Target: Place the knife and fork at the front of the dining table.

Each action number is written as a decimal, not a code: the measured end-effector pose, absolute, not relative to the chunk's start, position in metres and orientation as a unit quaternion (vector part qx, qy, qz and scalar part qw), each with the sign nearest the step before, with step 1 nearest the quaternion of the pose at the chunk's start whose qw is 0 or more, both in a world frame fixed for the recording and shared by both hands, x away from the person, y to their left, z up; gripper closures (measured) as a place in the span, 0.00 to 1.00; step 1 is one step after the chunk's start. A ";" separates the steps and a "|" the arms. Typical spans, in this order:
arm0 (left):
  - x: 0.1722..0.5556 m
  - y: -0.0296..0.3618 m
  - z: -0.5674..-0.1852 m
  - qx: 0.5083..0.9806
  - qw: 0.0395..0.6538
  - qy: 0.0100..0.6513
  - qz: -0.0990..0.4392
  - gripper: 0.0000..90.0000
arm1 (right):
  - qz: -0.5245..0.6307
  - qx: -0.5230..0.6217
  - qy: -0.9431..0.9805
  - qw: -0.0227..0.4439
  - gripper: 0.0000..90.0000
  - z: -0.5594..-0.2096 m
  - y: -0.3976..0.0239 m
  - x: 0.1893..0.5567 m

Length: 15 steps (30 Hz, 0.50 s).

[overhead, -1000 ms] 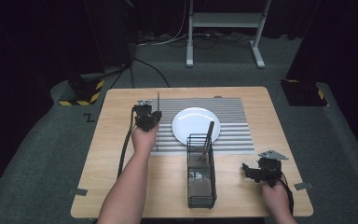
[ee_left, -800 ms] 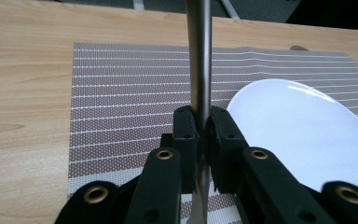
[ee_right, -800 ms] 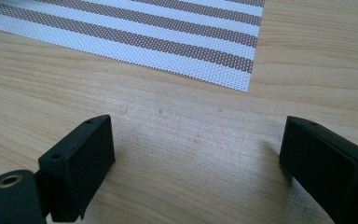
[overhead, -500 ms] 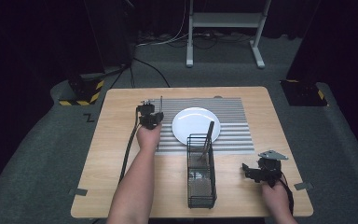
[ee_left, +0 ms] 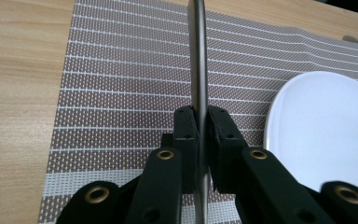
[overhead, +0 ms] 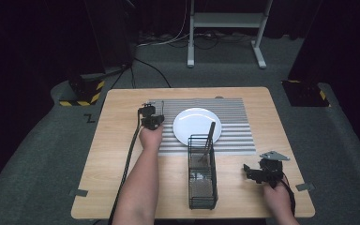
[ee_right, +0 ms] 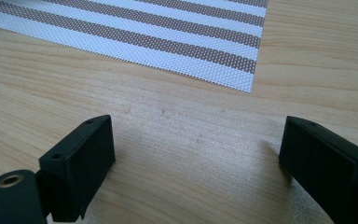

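A round white plate (overhead: pixel 197 125) rests on a brown-and-white striped woven placemat (overhead: pixel 234 119) on the light wooden table (overhead: pixel 108 159). A black wire cutlery basket (overhead: pixel 202 180) stands near the plate, holding one dark utensil (overhead: pixel 209 136).

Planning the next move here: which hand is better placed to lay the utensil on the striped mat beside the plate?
Left. The left gripper already clamps the metal utensil above the striped mat, beside the white plate. The right gripper is open over bare wood.

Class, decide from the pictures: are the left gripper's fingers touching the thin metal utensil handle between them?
Touching. The left gripper view shows both black fingers of the left gripper pressed flat against the metal utensil handle, with no gap on either side.
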State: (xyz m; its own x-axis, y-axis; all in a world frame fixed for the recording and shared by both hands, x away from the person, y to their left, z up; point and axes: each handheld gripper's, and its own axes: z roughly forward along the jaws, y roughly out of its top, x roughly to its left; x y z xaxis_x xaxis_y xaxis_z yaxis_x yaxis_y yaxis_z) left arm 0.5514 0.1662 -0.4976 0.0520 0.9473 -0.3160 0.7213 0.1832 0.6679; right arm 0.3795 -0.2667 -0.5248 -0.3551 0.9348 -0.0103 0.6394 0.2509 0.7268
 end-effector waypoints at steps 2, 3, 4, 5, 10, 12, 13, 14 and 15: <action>0.553 0.165 -0.501 0.619 0.370 0.676 0.151 0.92 | 0.324 0.519 0.757 0.229 0.11 -0.525 -0.267 0.380; 0.553 0.165 -0.501 0.619 0.370 0.676 0.151 0.92 | 0.324 0.519 0.757 0.229 0.11 -0.525 -0.267 0.380; 0.553 0.165 -0.502 0.619 0.369 0.677 0.151 0.92 | 0.324 0.518 0.758 0.229 0.11 -0.525 -0.267 0.380; 0.553 0.165 -0.502 0.619 0.368 0.677 0.152 0.92 | 0.323 0.518 0.758 0.228 0.11 -0.525 -0.267 0.380; 0.554 0.165 -0.502 0.616 0.366 0.681 0.150 0.92 | 0.323 0.516 0.760 0.227 0.11 -0.525 -0.266 0.379; 0.554 0.165 -0.503 0.616 0.365 0.682 0.149 0.92 | 0.323 0.516 0.760 0.227 0.11 -0.525 -0.266 0.379; 0.554 0.165 -0.503 0.616 0.364 0.683 0.148 0.92 | 0.323 0.515 0.760 0.227 0.11 -0.525 -0.266 0.379; 0.555 0.166 -0.504 0.616 0.362 0.684 0.148 0.92 | 0.324 0.515 0.760 0.227 0.11 -0.525 -0.266 0.379; 0.555 0.166 -0.504 0.616 0.362 0.685 0.147 0.92 | 0.324 0.515 0.760 0.227 0.11 -0.525 -0.266 0.379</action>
